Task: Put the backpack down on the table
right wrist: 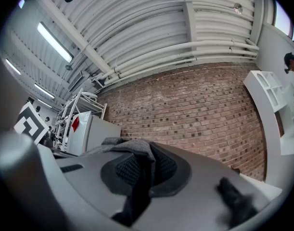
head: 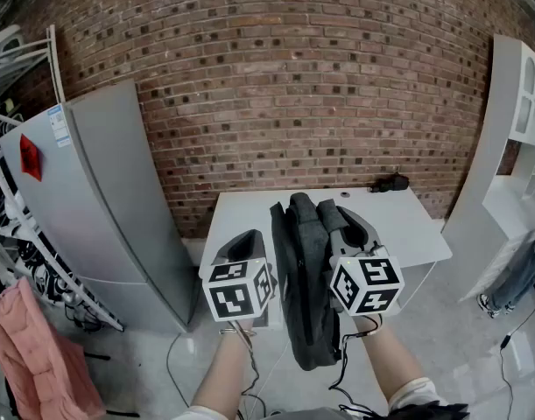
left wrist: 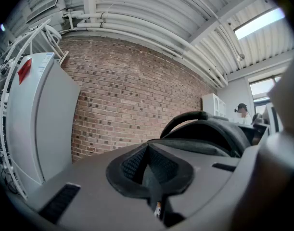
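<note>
A dark grey backpack (head: 304, 287) hangs just short of the white bench (head: 407, 226), its strap (right wrist: 132, 150) pinched in the closed jaws of the right gripper (right wrist: 143, 170). The left gripper (left wrist: 149, 172) is closed on nothing. Soft and saggy, the backpack probably carries best by its top handle (left wrist: 185, 117).

Table (head: 416, 234) open at the front, hemmed in on three sides
Bare top shows either side of the hanging backpack (head: 304, 278); fridge (head: 92, 217) close at left, brick wall (head: 293, 77) behind, white shelf unit (head: 503, 164) at right, small dark thing (head: 390, 183) on the far-right corner.
</note>
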### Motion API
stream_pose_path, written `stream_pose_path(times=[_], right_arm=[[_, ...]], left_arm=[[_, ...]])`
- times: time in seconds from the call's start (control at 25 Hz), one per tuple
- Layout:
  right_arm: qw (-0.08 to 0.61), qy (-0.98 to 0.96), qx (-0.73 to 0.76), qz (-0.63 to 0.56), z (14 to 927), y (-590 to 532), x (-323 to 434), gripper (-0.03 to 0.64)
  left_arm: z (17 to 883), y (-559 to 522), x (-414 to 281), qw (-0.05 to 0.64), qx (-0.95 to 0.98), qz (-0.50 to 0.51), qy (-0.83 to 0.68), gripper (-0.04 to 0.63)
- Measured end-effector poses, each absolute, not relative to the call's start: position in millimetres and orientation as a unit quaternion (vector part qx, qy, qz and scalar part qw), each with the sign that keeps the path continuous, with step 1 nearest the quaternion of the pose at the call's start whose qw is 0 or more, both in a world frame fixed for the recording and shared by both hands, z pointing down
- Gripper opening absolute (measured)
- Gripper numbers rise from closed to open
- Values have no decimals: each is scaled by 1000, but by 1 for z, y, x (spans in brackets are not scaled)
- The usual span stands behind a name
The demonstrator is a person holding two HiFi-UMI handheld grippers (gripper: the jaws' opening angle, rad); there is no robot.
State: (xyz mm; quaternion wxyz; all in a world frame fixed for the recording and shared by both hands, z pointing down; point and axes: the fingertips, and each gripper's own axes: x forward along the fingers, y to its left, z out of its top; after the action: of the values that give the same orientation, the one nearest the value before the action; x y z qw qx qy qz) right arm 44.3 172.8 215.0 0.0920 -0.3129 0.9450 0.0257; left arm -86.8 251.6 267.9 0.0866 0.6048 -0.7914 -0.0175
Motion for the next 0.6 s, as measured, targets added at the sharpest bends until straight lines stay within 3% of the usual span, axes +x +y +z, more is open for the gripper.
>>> stream_pose_path(times=[0.6], right_arm=[[84,939,-332,24,219,171,32,44]], left_arm=[[273,252,-112,82,618,-17,-781,11]])
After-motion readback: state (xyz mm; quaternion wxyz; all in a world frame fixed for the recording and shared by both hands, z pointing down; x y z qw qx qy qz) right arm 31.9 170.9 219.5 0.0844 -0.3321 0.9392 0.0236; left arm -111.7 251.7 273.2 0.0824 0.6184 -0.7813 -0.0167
